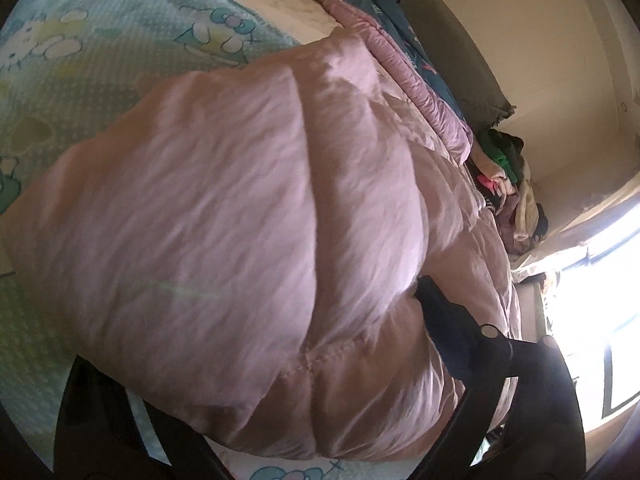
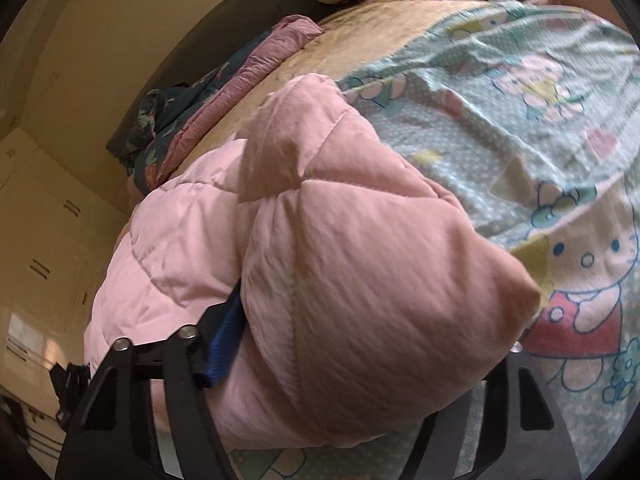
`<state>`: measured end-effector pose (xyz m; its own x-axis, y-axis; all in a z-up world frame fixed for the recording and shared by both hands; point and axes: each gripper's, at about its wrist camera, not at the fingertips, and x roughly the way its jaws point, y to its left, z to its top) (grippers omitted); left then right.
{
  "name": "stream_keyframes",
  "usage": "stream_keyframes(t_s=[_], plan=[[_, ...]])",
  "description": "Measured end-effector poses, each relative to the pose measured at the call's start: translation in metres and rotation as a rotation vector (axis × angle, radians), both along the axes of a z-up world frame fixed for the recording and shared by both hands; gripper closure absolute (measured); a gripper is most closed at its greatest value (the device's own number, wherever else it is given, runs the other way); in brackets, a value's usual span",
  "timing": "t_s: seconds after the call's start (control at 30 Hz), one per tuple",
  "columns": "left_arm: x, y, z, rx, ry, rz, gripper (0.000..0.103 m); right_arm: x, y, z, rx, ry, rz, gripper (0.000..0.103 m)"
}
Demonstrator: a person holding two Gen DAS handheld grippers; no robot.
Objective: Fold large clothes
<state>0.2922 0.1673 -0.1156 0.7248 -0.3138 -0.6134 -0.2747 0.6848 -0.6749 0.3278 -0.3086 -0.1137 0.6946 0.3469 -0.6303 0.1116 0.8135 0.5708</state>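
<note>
Pink quilted fabric: one padded jacket [image 1: 240, 240], folded into a thick bundle, fills the middle of both wrist views.
Where it lies: on the bed, on top of one light green cartoon-cat sheet [image 2: 520, 128], at the near edge.
Long axis: in the left wrist view the bundle runs from lower left to upper right, and its seam lines cross this axis; which end is collar or hem I cannot tell.
Left gripper [image 1: 304, 412]: two black fingers, one on each side of the bundle; the right finger [image 1: 460, 336] presses into the fabric, the tip of the other one is hidden, so a real grip I cannot tell.
Right gripper [image 2: 360, 364]: two fingers, closed on a fold of the jacket; the finger with the blue pad [image 2: 224, 344] sinks into the pink fabric.
Other things: one purple quilt with dark floral side [image 1: 400, 52] along the far edge, one pile of mixed clothes [image 1: 508, 184] beyond it.
</note>
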Motion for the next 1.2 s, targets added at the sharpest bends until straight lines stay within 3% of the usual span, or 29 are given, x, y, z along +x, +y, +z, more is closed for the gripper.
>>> stream_keyframes(t_s=[0.2, 0.57, 0.97, 1.2], plan=[[0.005, -0.008, 0.014, 0.083, -0.018, -0.032, 0.037, 0.001, 0.014, 0.017, -0.109, -0.041, 0.03, 0.056], [0.011, -0.027, 0.046, 0.228, -0.065, -0.079, 0.06, -0.004, 0.036, 0.04, -0.269, -0.091, 0.06, 0.069], [-0.008, -0.03, 0.079, 0.268, -0.115, -0.102, 0.063, -0.019, 0.055, 0.088, -0.36, -0.196, 0.128, 0.072], [-0.02, -0.029, 0.091, 0.271, -0.117, -0.107, 0.063, -0.027, 0.054, 0.1, -0.372, -0.204, 0.144, 0.072]])
